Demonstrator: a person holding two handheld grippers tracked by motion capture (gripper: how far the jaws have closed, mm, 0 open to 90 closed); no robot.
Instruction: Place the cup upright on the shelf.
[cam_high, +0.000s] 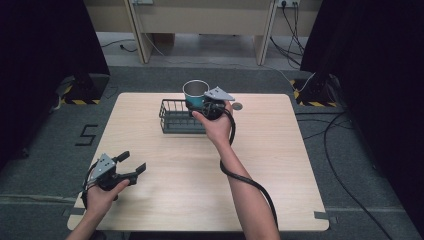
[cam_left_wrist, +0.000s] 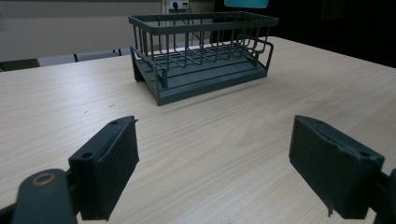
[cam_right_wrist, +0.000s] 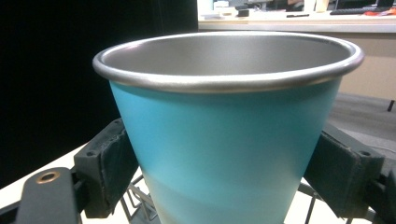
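The right gripper (cam_right_wrist: 224, 172) has its two black padded jaws pressed against opposite sides of a turquoise metal cup with a bare steel rim (cam_right_wrist: 227, 126), clamping it upright. The cup is a smooth tapered cone, wider at the top, with a matte brushed-steel inside and a rolled lip. In the high view the right gripper (cam_high: 202, 104) holds the cup (cam_high: 195, 94) above the right end of a dark grey wire basket with a solid base (cam_high: 177, 116); the cup seems to be lifted clear of the basket, though the angle makes this hard to confirm.

The left gripper (cam_left_wrist: 212, 163) has its jaws spread wide, holding and touching nothing, with bare table between the flat rubbery pads. In the high view the left gripper (cam_high: 131, 164) sits low at the near left of the table, well apart from the basket.

The basket (cam_left_wrist: 201, 56) is rectangular, with thin upright bars and a railed top edge. It stands on a pale wood-grain table (cam_high: 260, 165) with rounded corners.
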